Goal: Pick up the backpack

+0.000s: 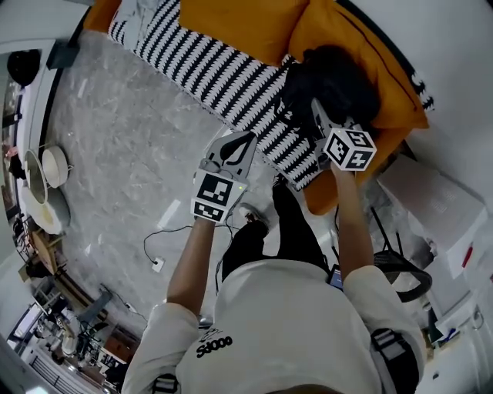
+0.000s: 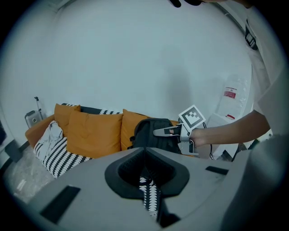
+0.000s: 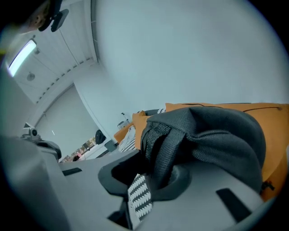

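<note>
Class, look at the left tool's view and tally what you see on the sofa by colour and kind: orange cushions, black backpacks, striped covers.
Orange cushions: 3
Black backpack: 1
Striped cover: 1
Total: 5

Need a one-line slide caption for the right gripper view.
Right tool clamped on the black backpack by its strap, orange cushion behind.

In the head view the right hand-held gripper [image 1: 316, 112] loses its tips against the dark backpack [image 1: 339, 77]; their contact cannot be made out there. The orange cushions [image 1: 239, 19] are cut off at 12 o'clock. The pale round vessels [image 1: 54, 165] at 9 o'clock are too small to identify.
</note>
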Demonstrator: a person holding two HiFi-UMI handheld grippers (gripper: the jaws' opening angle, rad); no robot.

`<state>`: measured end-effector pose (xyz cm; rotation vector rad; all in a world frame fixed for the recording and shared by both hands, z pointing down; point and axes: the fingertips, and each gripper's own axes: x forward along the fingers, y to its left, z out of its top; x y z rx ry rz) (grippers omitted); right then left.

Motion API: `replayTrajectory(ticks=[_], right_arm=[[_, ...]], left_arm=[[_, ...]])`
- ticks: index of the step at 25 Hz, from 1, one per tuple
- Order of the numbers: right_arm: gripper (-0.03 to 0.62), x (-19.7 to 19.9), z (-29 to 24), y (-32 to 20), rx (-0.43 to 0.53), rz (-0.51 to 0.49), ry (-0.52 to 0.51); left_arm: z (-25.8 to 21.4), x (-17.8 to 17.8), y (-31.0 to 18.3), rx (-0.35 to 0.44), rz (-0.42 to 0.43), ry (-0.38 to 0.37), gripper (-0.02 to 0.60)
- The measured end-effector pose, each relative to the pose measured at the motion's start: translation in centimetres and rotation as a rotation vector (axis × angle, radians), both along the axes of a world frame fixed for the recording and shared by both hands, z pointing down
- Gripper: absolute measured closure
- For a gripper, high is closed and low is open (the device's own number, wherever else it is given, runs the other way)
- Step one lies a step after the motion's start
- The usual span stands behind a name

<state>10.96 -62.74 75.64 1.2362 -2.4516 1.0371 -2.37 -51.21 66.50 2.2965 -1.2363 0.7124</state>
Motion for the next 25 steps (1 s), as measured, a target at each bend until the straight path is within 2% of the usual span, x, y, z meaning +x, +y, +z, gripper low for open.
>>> replayTrajectory(ticks=[5, 12, 22, 25], right_arm=[[0.517, -0.2, -1.0, 0.4, 0.006, -0.005, -0.005], [0.528, -1.3, -5.1, 1.9, 0.080, -0.039, 0.007], [0.530, 0.3, -12.1, 3.5, 0.182, 0.110, -0.028], [0.530, -0.9, -15.4, 4.5, 0.234, 0.108, -0.009]], left_arm=[[-1.0, -0.9, 0.6, 0.013, -0.022, 0.003, 0.557], [-3.6, -3.7, 2.2, 0.047, -0.039, 0.011, 0.557], [-7.6, -7.9, 4.6, 0.081, 0.019, 0.018, 0.557], [-9.4, -10.0, 5.2, 0.099, 0.017, 0.023, 0.557]])
